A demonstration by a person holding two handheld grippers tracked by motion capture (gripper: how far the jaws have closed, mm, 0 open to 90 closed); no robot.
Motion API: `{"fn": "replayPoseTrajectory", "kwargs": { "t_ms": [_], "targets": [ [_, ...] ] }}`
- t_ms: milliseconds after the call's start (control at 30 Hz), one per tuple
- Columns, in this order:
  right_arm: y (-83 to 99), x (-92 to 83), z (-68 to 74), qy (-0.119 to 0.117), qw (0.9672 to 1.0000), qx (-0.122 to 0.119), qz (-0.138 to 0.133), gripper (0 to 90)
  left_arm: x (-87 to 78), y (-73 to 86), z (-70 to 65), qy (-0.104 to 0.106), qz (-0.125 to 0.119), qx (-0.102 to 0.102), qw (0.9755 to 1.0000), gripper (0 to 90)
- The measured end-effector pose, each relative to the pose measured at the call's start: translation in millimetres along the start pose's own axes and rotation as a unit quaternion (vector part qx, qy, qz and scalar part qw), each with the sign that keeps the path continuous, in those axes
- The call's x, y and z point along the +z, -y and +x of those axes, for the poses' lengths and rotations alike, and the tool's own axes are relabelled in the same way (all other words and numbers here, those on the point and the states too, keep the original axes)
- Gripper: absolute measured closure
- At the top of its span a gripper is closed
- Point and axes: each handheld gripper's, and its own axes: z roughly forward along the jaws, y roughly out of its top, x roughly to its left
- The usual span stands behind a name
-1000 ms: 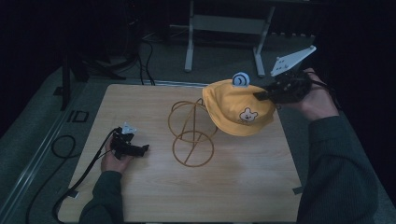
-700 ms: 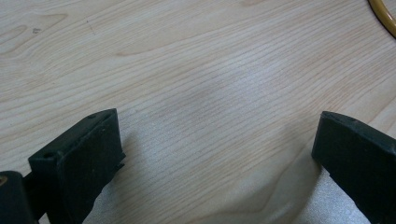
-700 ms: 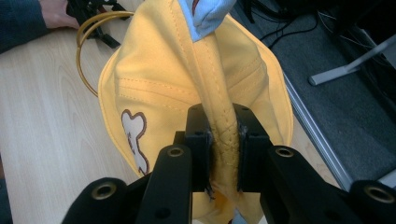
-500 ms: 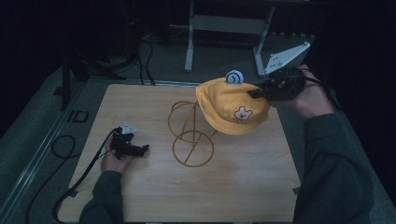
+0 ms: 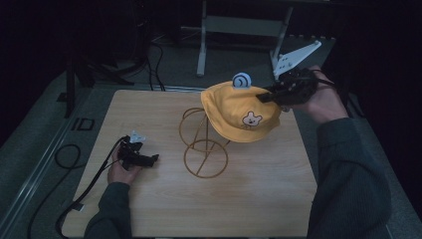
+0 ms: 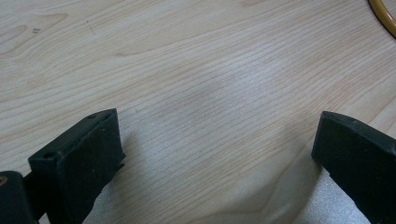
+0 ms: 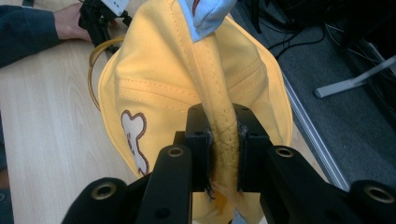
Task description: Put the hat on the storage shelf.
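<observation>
Dark floor and cables surround the pale wooden table (image 5: pixel 164 209), and over its far right part the right gripper (image 7: pixel 223 144) has its jaws pinched tight on a fold of the yellow hat's (image 5: pixel 239 112) brim. Compared with a second ago, that gripper has carried the hat leftward and slightly up, so the crown now hangs over the top loop of the gold wire stand (image 5: pixel 201 144) instead of beside it. The hat looks nearly lined up for lowering onto the stand, though it is not yet seated. Across the table, the left gripper (image 5: pixel 135 155) rests on the wood near the stand's base ring, jaws spread wide with only bare board between them, and has not moved.
</observation>
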Motion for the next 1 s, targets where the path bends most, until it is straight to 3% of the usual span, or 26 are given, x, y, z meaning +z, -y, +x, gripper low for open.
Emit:
{"fn": "replayPoseTrajectory", "kwargs": {
  "t_ms": [1000],
  "targets": [
    [-28.6,23.6,9.5,-0.016,0.9994,-0.025,0.017,78.4,0.3,-0.3,0.2,0.001,-0.001,0.001,1.0,1.5]
  ]
}}
